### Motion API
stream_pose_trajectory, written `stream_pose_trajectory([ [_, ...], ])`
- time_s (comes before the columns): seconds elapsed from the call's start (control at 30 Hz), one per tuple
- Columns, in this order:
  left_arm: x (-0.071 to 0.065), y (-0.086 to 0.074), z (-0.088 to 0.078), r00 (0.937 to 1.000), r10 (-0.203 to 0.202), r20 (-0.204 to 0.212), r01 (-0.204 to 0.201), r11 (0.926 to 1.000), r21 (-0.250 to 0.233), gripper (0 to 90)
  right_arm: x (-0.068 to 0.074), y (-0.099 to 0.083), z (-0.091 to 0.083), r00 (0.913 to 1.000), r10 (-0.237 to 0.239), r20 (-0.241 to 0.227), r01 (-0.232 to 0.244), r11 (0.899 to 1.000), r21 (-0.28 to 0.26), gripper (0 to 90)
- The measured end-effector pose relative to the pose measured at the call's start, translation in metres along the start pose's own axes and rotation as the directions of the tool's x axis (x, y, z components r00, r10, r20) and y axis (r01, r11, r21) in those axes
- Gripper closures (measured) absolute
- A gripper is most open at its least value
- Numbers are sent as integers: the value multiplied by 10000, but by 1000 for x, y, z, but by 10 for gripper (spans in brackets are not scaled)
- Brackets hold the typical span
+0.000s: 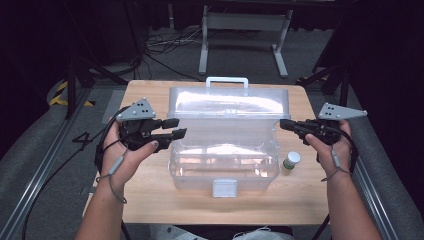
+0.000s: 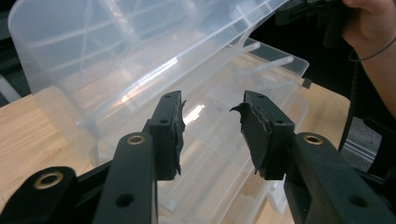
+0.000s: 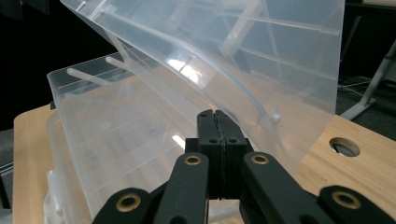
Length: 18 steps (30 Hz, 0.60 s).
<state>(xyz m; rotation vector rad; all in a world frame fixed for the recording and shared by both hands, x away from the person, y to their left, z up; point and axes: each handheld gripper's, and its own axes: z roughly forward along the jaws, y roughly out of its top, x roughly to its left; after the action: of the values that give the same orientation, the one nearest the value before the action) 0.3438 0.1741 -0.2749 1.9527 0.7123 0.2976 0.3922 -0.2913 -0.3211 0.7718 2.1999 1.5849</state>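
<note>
A clear plastic storage box [image 1: 222,172] stands in the middle of the wooden table [image 1: 150,200], its lid [image 1: 227,102] raised and leaning back. My left gripper [image 1: 174,128] hovers at the box's left side, jaws open and empty. In the left gripper view the left gripper [image 2: 210,109] looks into the bare box [image 2: 261,70]. My right gripper [image 1: 283,123] is shut at the lid's right edge. In the right gripper view the right gripper [image 3: 215,114] has its tips close against the lid [image 3: 233,56]; I cannot tell if they touch.
A small white bottle [image 1: 291,160] with a green label stands on the table just right of the box. The box has a white handle [image 1: 227,80] at the back and a latch [image 1: 224,188] at the front. A round hole [image 3: 344,146] sits in the tabletop.
</note>
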Motion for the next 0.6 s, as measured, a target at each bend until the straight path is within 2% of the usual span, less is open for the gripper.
stream_pose_trajectory([
  [0.1,2,-7,4,9998,-183,-42,183,9998,-42,616,0,0,0,10000,-8,50,8,10000,-24,900],
  [0.2,5,-13,8,9991,-277,-305,274,9996,-113,632,1,-1,0,10000,-18,70,18,10000,-47,900],
  [0.47,13,-25,13,9961,-555,-692,529,9978,-395,682,2,-1,0,10000,-57,80,57,10000,-49,900],
  [0.53,17,-28,15,9925,-895,-838,842,9943,-654,682,2,-1,0,9999,-78,94,78,10000,-40,900],
  [0.6,20,-29,17,9898,-809,-1172,722,9944,-769,701,2,-2,0,9999,-81,69,82,10000,-48,900],
])
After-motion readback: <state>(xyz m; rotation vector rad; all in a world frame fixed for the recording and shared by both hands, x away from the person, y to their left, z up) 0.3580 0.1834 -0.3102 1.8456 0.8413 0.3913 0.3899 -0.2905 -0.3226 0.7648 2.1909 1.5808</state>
